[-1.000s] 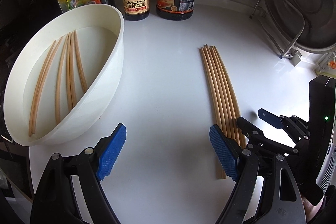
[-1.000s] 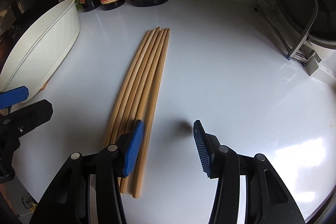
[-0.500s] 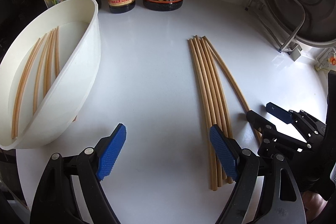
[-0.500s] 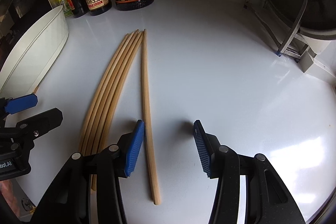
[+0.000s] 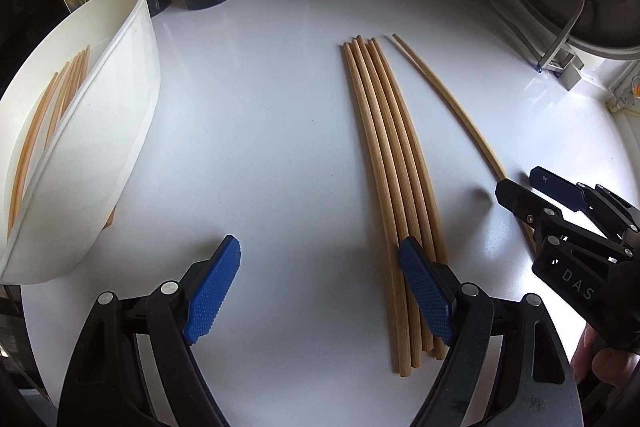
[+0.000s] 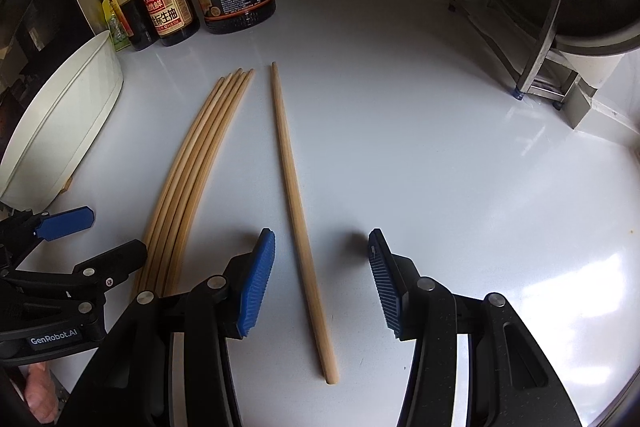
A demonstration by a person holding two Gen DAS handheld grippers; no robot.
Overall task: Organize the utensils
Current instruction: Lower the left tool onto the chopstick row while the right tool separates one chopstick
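— Wooden chopsticks, where?
— One chopstick [image 6: 298, 223] lies alone on the counter [image 6: 440, 167], between the spread fingers of the right tool [image 6: 322, 283], untouched. Five more [image 5: 394, 195] lie bunched by the left tool [image 5: 320, 291], gaping, empty. Others sit in the tub [image 5: 132, 75].

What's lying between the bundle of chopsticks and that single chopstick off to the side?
Nothing: only bare white counter separates the bundle of chopsticks from the single chopstick, clearest in the right wrist view.
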